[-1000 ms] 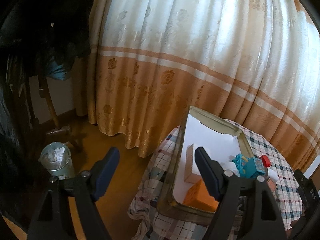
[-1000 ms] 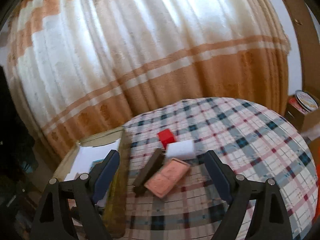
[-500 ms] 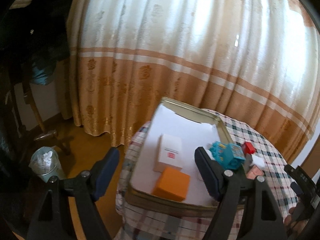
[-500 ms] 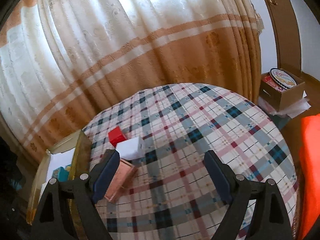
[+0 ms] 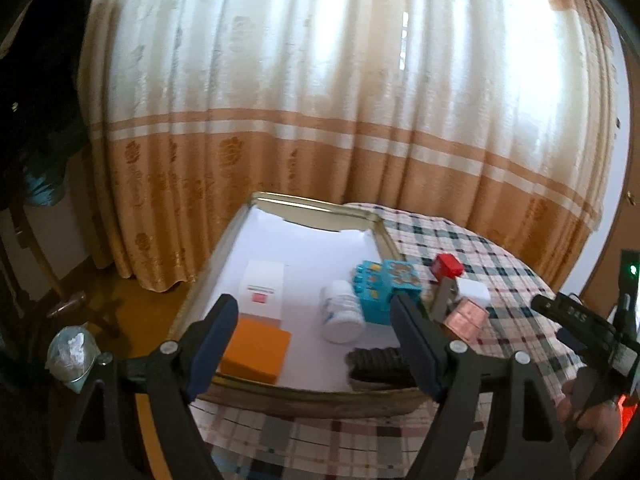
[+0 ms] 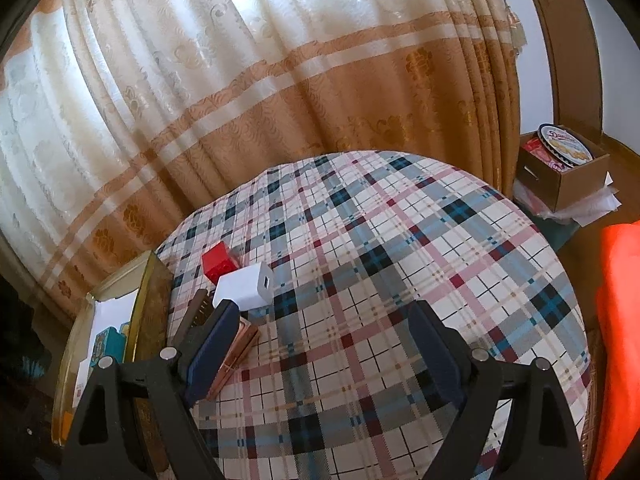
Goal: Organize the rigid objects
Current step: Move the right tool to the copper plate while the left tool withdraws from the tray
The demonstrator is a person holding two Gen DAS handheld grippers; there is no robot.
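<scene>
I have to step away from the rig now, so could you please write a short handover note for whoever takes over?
Left gripper: open, empty, over the tray's near edge.
Right gripper: open, empty, above the tablecloth.
In the tray: white box, orange box, bottle, teal box, a dark item.
Still on the cloth beside the tray: red cube, white charger, pink case, dark bar.
Left: move those four into the tray.
</scene>
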